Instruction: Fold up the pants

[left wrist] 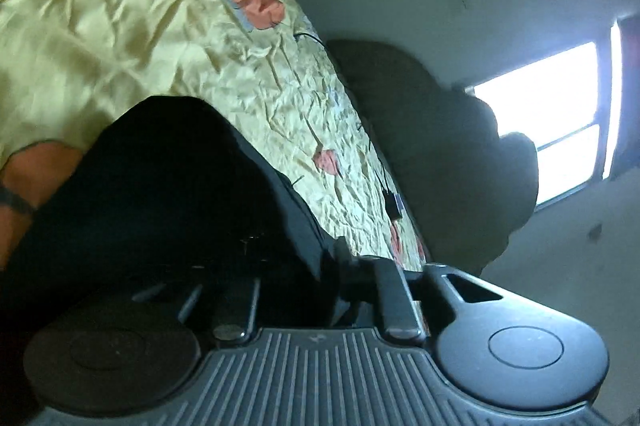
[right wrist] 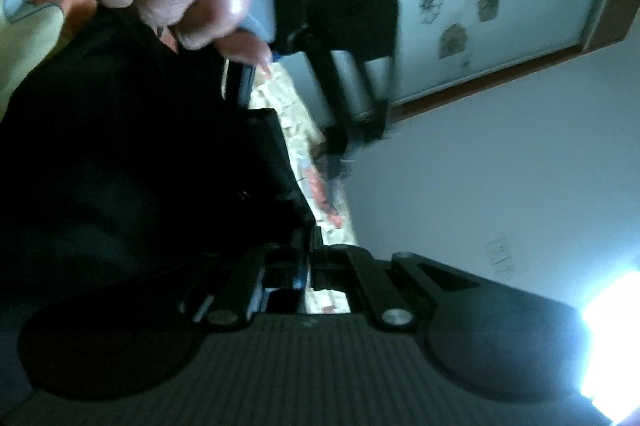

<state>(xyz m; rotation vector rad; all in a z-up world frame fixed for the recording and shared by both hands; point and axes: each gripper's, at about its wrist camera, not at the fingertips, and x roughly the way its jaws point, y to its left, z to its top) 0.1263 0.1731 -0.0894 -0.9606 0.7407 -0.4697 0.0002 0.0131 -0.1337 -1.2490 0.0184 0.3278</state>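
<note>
Black pants [left wrist: 160, 194] fill both closed hand-held grippers, left [left wrist: 340, 266] and right [right wrist: 308, 238], tilted slightly downward.

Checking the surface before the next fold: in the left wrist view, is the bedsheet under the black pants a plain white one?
No, the sheet beside the black pants is pale yellow and wrinkled, with pink flower prints on it.

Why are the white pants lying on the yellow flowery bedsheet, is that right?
Not quite. The pants are black, not white. They do lie on the yellow flowery bedsheet. The left wrist view shows this best, with the dark cloth against the pale sheet.
</note>
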